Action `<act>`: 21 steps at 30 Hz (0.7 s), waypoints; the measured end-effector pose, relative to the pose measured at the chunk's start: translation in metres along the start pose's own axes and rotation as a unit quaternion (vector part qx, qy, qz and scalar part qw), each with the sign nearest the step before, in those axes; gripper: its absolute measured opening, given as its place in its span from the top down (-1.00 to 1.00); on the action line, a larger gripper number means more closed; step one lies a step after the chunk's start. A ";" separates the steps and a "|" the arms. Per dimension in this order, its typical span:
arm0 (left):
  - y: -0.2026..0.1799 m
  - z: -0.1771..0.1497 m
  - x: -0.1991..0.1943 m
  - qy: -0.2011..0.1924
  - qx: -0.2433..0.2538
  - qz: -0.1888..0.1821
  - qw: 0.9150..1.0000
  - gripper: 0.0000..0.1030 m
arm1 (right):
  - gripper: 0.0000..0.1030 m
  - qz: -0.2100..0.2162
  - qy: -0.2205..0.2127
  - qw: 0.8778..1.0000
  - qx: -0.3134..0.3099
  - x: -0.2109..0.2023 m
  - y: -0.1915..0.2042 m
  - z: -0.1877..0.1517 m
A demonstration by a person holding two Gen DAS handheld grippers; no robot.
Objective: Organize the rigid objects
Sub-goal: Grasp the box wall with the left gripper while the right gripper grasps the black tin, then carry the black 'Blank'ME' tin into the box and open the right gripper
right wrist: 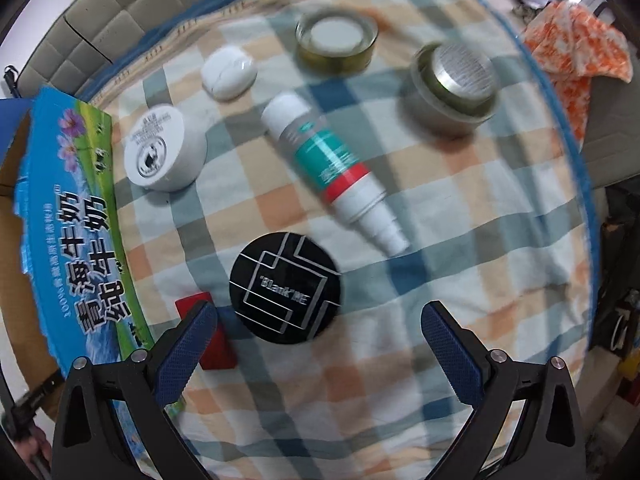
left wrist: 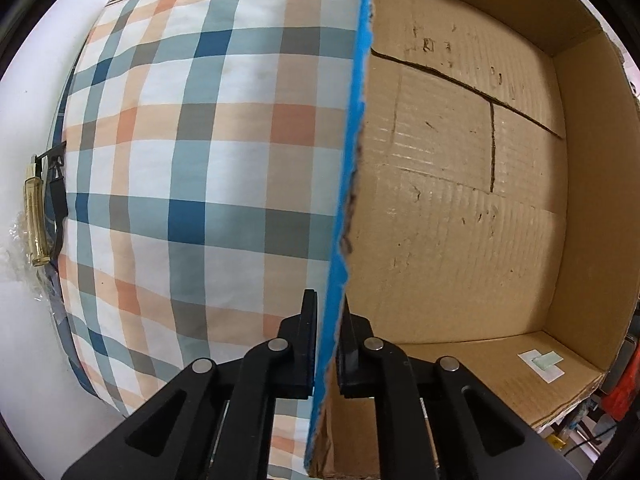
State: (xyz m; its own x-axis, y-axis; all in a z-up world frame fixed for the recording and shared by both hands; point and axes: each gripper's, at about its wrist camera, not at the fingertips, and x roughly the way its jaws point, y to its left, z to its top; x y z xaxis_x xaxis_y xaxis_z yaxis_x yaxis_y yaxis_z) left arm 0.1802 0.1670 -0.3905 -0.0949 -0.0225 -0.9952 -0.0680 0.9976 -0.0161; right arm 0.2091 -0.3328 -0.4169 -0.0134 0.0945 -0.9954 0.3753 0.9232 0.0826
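My left gripper (left wrist: pixel 326 344) is shut on the blue-printed wall of the cardboard box (left wrist: pixel 348 184); the box inside (left wrist: pixel 460 200) holds nothing I can see. In the right wrist view the same box (right wrist: pixel 76 240) stands at the left. My right gripper (right wrist: pixel 316 320) is open and empty just above a black round compact (right wrist: pixel 285 288). A red flat case (right wrist: pixel 214 344) lies partly behind its left finger. Farther off lie a white-and-green bottle (right wrist: pixel 332 168), a white jar (right wrist: pixel 162 148), a white oval case (right wrist: pixel 228 73), a glass jar with white lid (right wrist: pixel 336 40) and a silver-lidded jar (right wrist: pixel 454 88).
Everything rests on a plaid cloth (right wrist: pixel 460 280) over a round table. An orange patterned cloth (right wrist: pixel 576 44) lies at the far right. A padded grey seat back (right wrist: pixel 120 12) stands behind. In the left wrist view a clear-handled tool (left wrist: pixel 36 220) lies at the table's left edge.
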 end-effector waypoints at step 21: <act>-0.018 0.002 -0.014 -0.001 0.020 0.011 1.000 0.91 | -0.51 -0.018 0.072 0.997 0.009 0.051 0.020 0.015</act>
State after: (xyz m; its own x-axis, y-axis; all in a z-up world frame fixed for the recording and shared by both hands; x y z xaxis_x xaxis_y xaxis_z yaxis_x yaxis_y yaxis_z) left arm 0.1852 0.1498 -0.3766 -0.0942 -0.0008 -0.9955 -0.0265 0.9996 0.0017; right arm 0.2303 -0.3150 -0.4671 -0.1602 0.1162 -0.9802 0.3895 0.9199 0.0454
